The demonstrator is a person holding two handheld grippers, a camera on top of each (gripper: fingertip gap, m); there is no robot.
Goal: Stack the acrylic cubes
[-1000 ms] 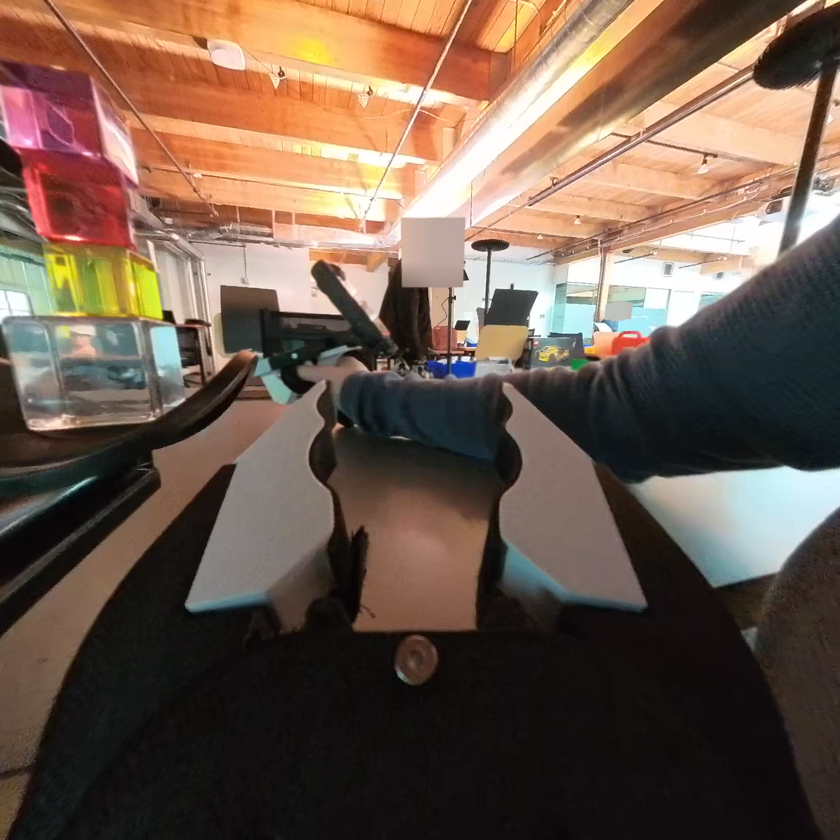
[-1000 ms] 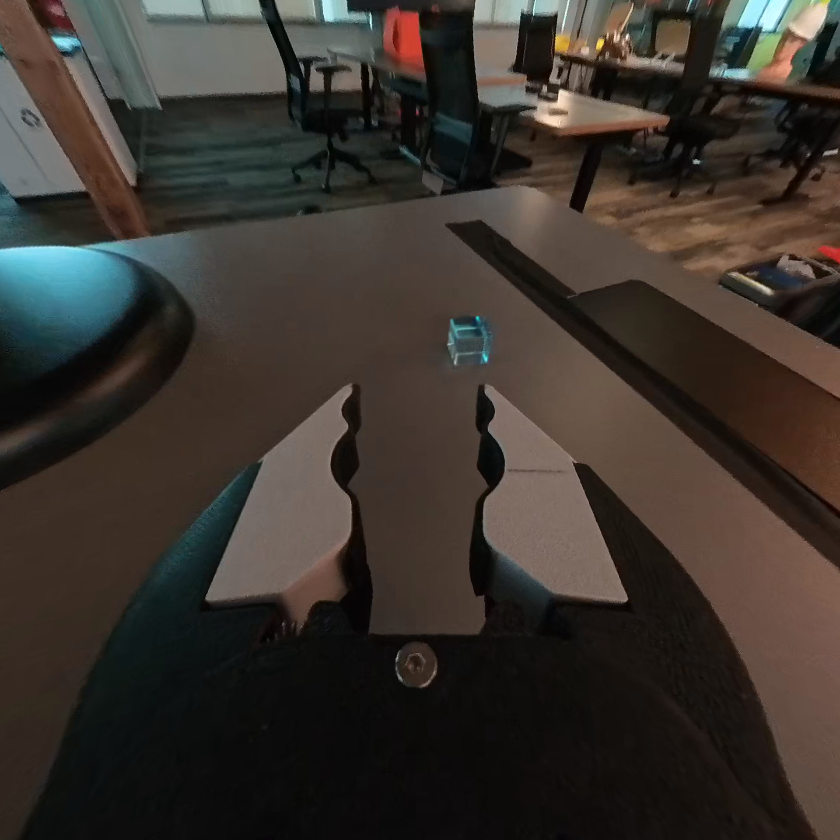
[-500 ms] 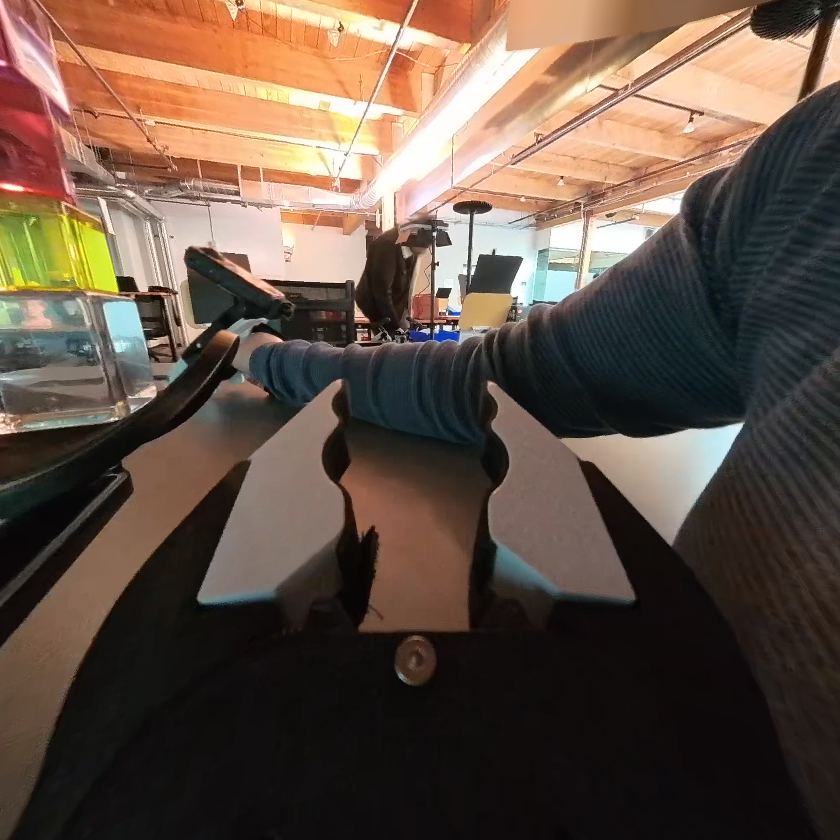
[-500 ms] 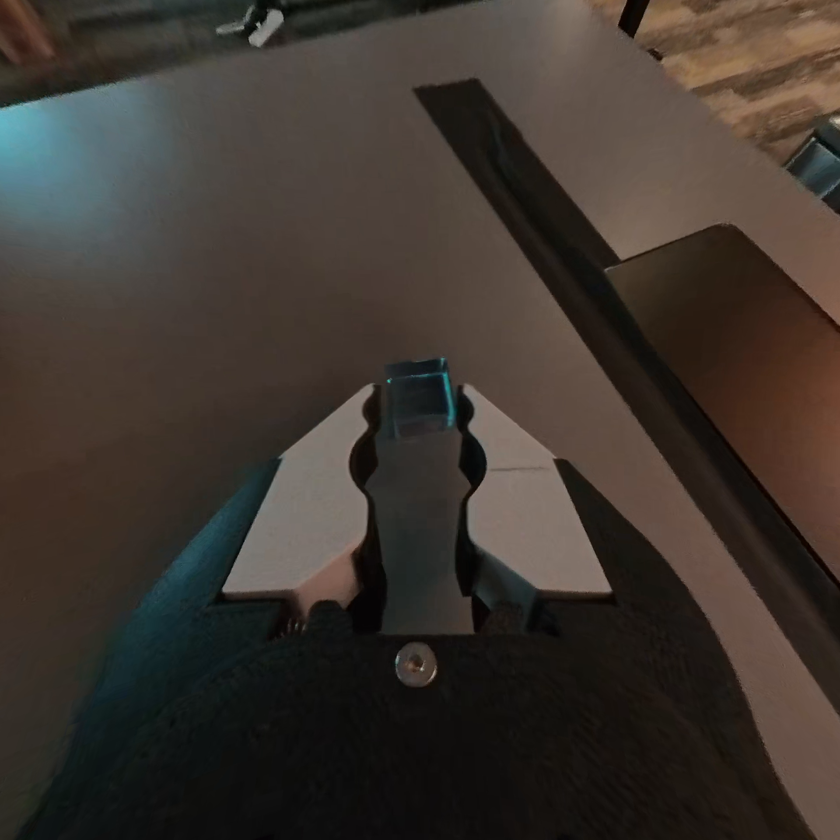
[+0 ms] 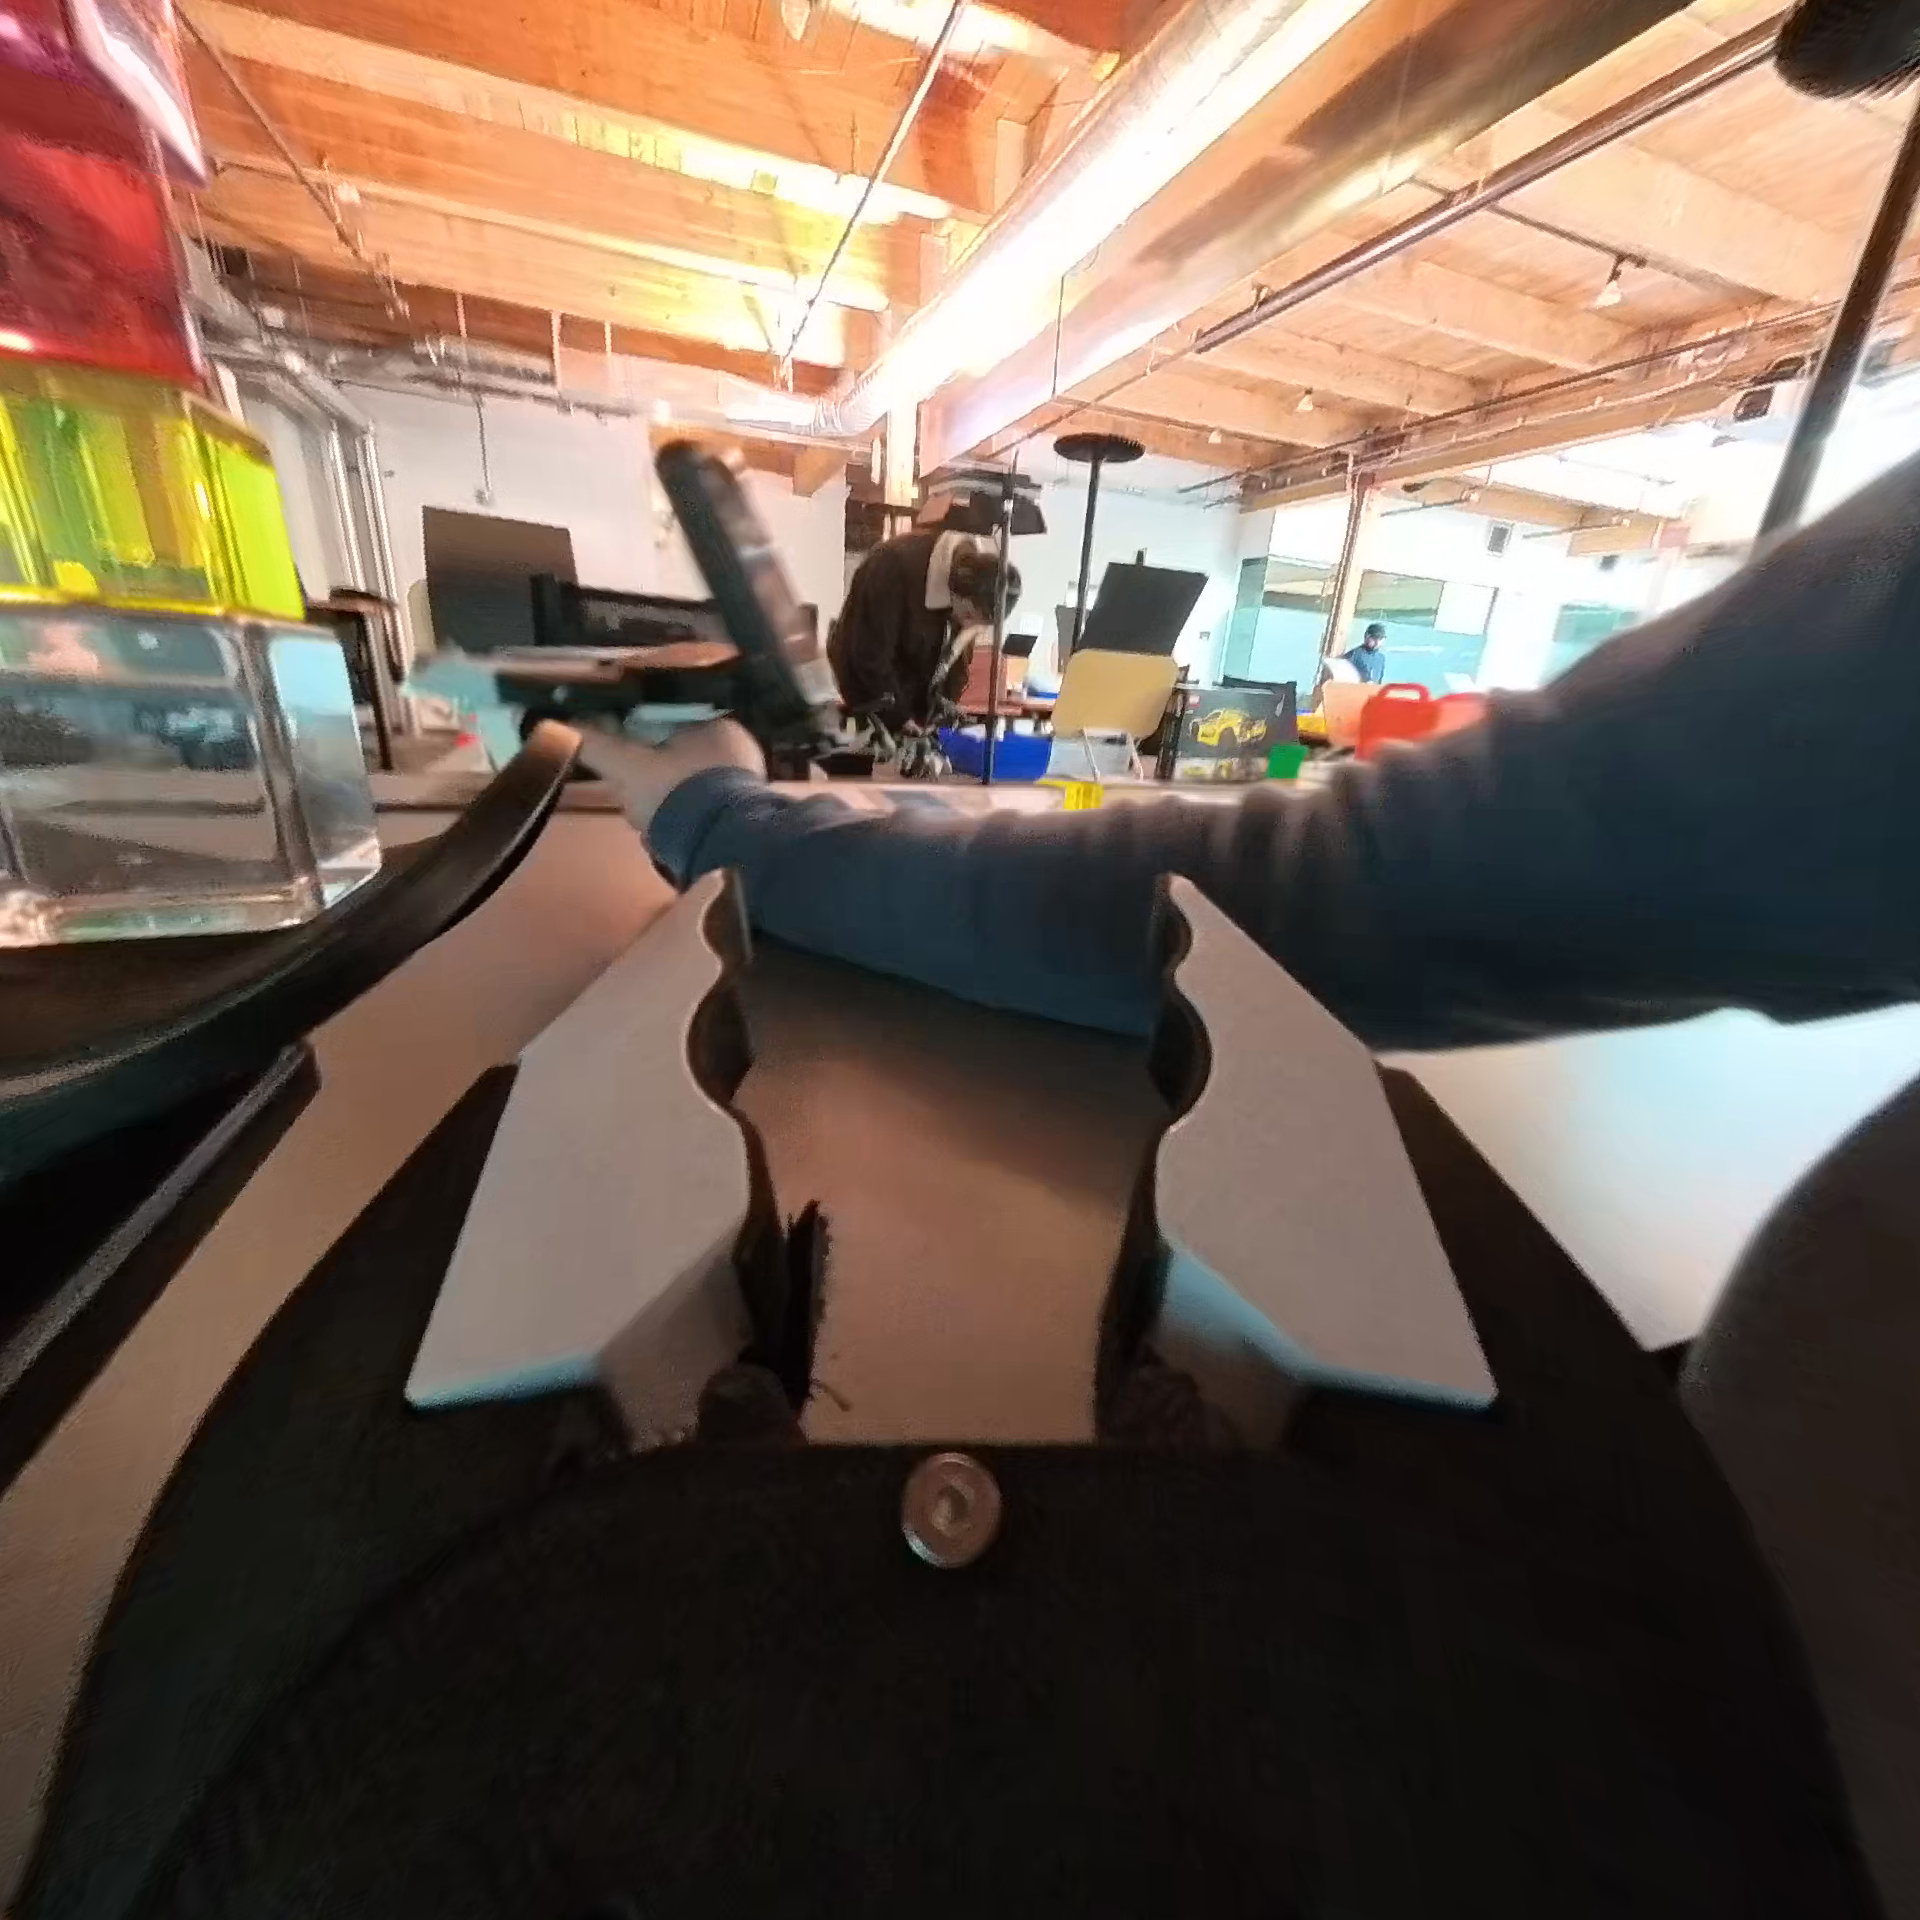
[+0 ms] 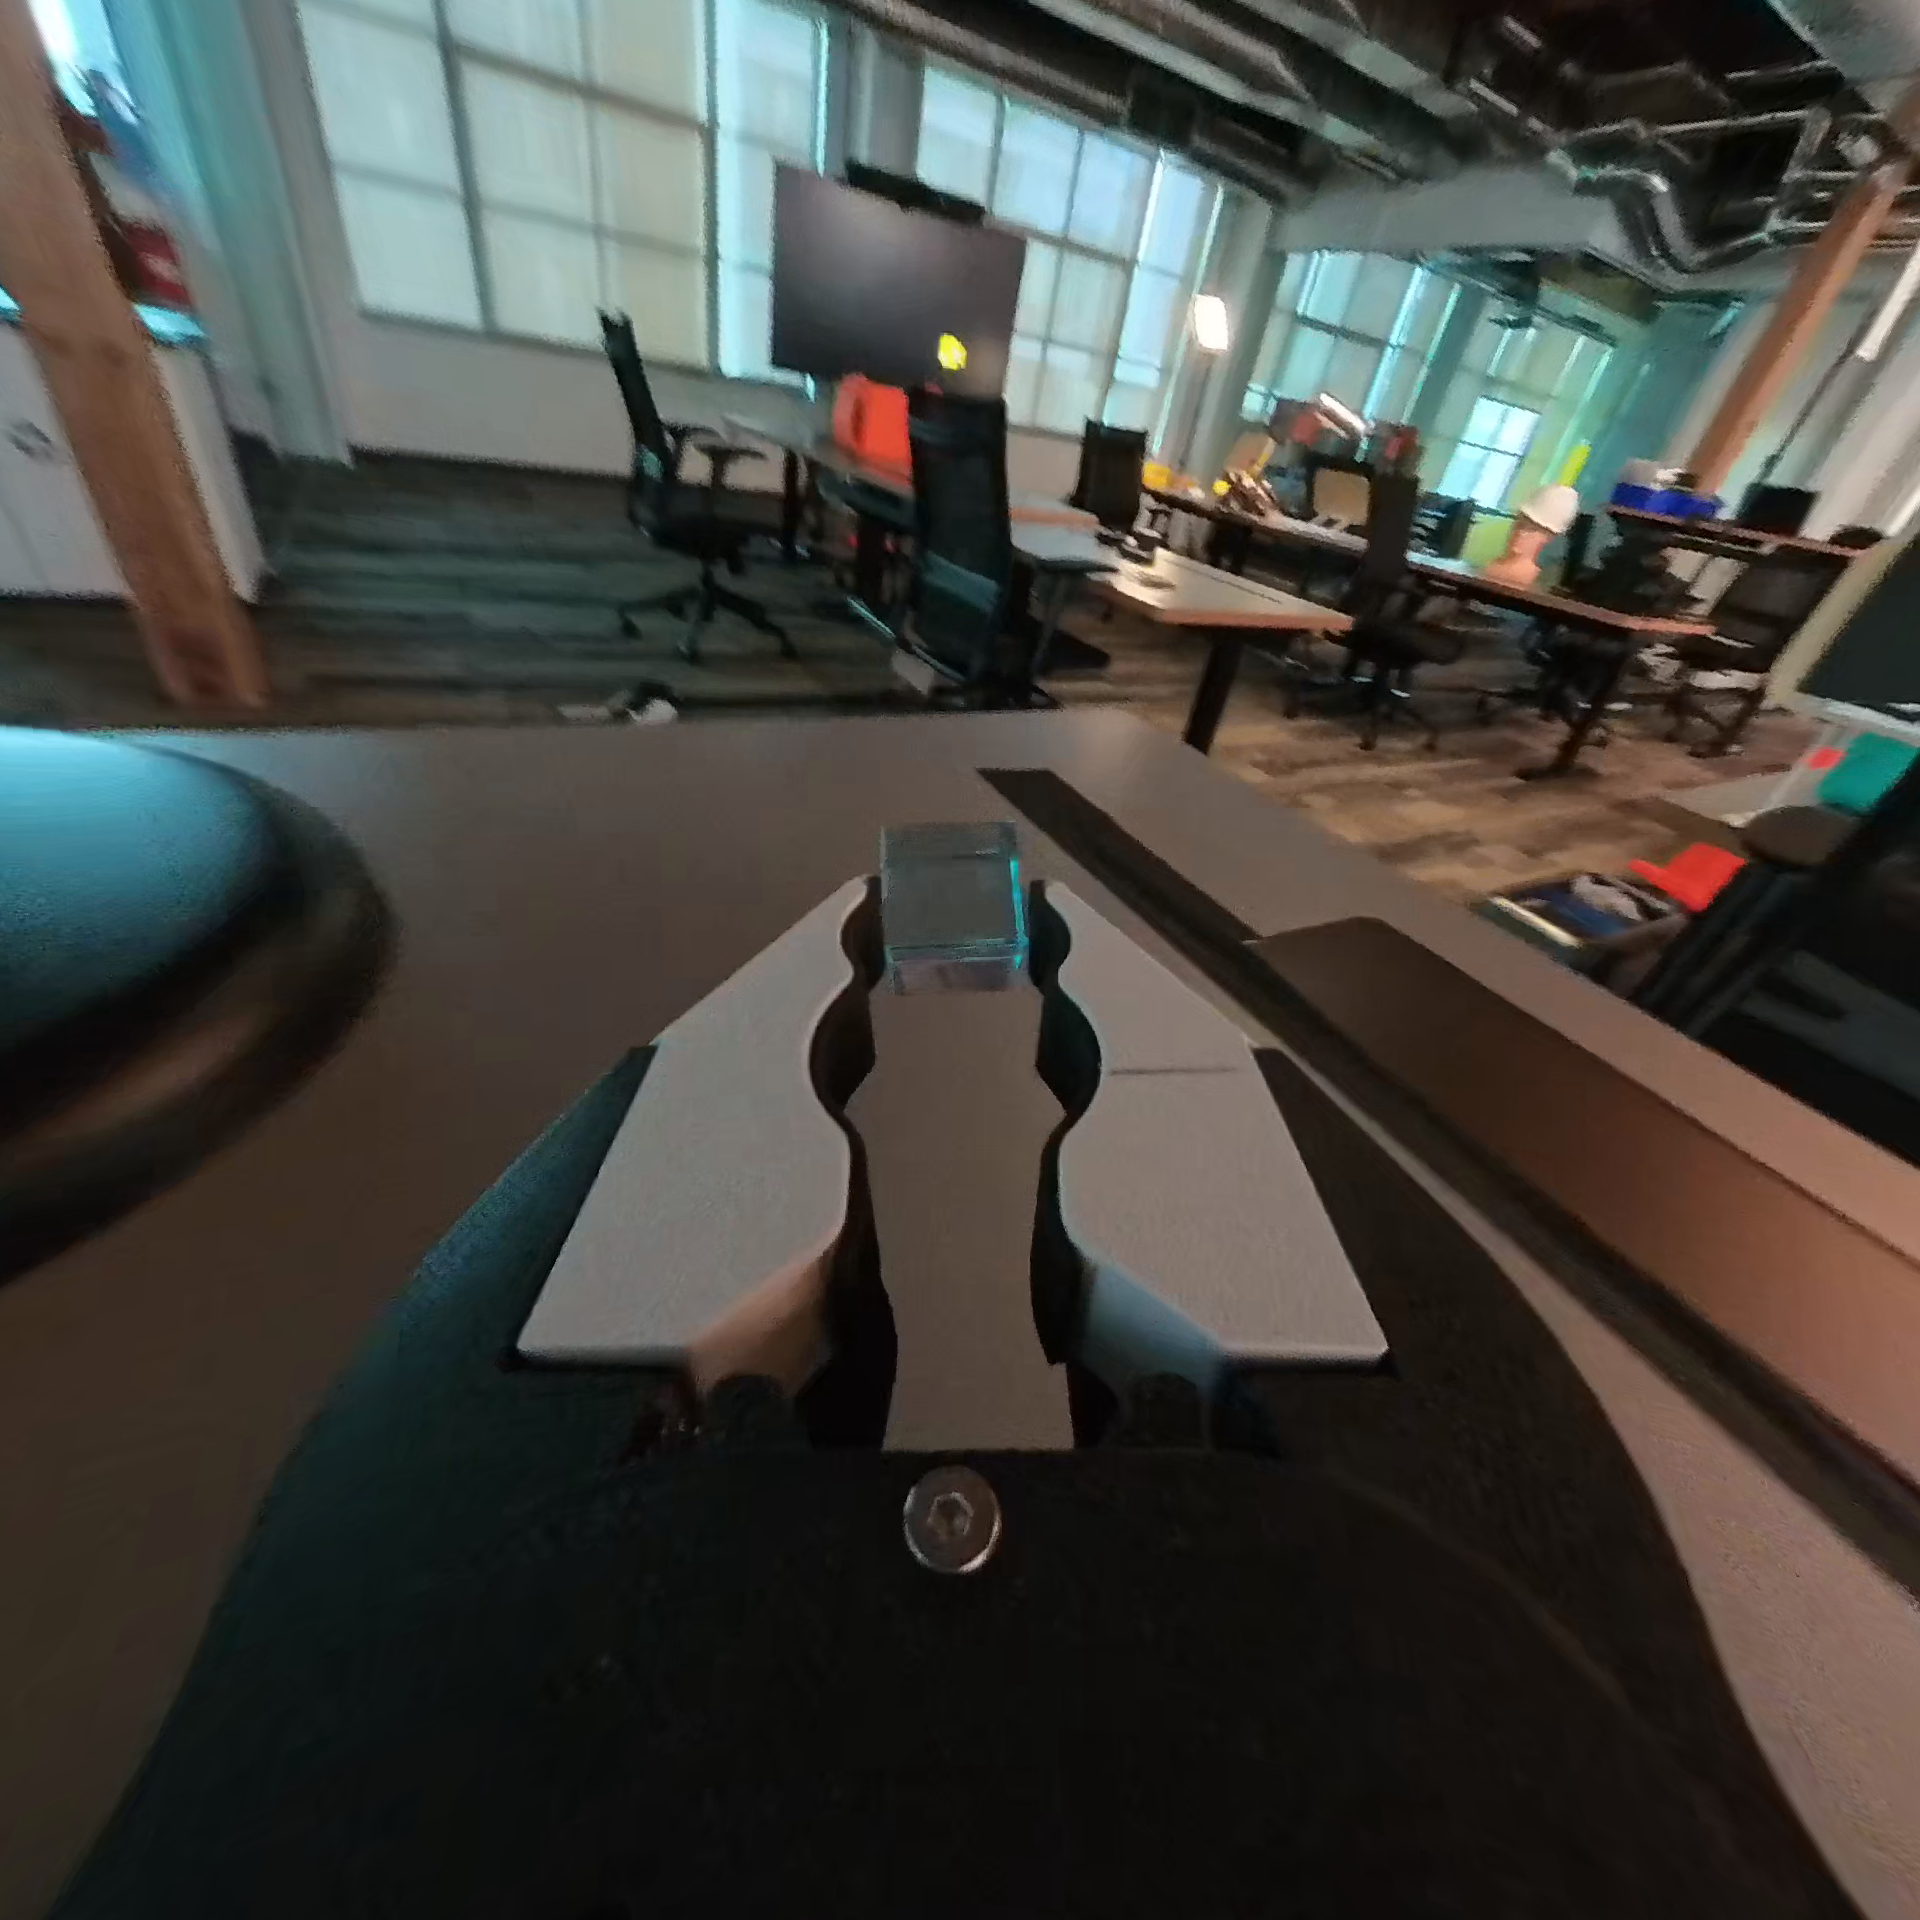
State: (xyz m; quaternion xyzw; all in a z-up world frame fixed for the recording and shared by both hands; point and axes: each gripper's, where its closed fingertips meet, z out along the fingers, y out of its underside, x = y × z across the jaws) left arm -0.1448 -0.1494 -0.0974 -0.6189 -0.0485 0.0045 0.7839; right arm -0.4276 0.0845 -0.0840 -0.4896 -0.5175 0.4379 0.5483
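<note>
My right gripper [image 6: 954, 914] is shut on a small clear blue cube [image 6: 951, 906], with both fingertips pressed on its sides, and holds it above the dark table [image 6: 623, 831]. My left gripper [image 5: 951, 914] is open and empty, low over the table. Beyond its fingertips a person's blue sleeve [image 5: 1039, 894] reaches left across the view to the other gripper [image 5: 582, 686]. At the left edge stands a stack of clear cubes on a black dish [image 5: 343, 935]: a colourless one [image 5: 177, 769] at the bottom, a yellow one [image 5: 125, 499] above, then a red one [image 5: 83, 260].
A black round dish [image 6: 135, 977] lies at the left of the right wrist view. A black strip [image 6: 1143, 883] and a dark raised panel [image 6: 1558, 1060] run along the table's right side. Office chairs, desks and a person stand farther back in the room.
My right gripper moved up to the blue cube, shut on it and lifted it off the table. My left gripper narrowed a little, then opened wider. The sleeve shifted across the left view.
</note>
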